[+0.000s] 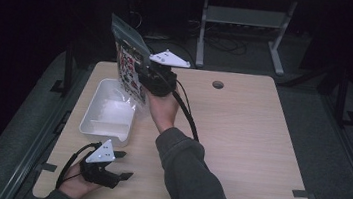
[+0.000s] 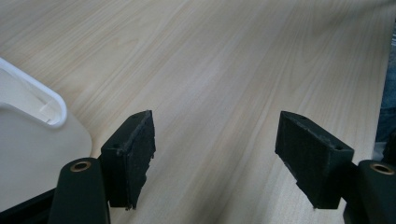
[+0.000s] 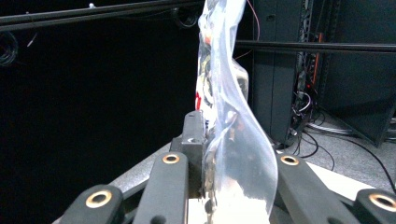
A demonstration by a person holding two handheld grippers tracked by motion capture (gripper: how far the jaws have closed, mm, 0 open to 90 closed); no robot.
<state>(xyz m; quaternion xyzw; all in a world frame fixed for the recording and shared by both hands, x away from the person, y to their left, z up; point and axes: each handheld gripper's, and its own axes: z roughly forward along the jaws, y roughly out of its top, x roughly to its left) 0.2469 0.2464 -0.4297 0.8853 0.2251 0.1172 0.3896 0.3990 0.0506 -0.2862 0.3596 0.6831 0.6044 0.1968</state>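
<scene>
1. The right claw (image 1: 142,78) is raised above the bench (image 1: 240,137), near its far left part, and it pinches a clear plastic bag (image 1: 130,59) with printed contents inside.
2. In the high view the bag stands up from the claw and leans toward the far left, with its top edge past the bench's far edge and its lower part hanging over the far end of the white plastic tray (image 1: 108,114).
3. In the right gripper view the bag (image 3: 224,107) rises upright between the two black jaws, which press on its lower part; red and white print shows through the film.
4. The tray sits on the left part of the bench, its long sides running from near to far. What lies inside it is too pale to make out.
5. The left claw (image 1: 124,165) rests low at the near left corner of the bench, just on the near side of the tray, held in the person's left hand (image 1: 76,185).
6. In the left gripper view its jaws are spread wide with only bare wood between them; a rounded corner of the tray (image 2: 44,105) shows at the left.
7. A round cable hole (image 1: 218,84) lies in the bench near the far edge, well apart from the bag.
</scene>
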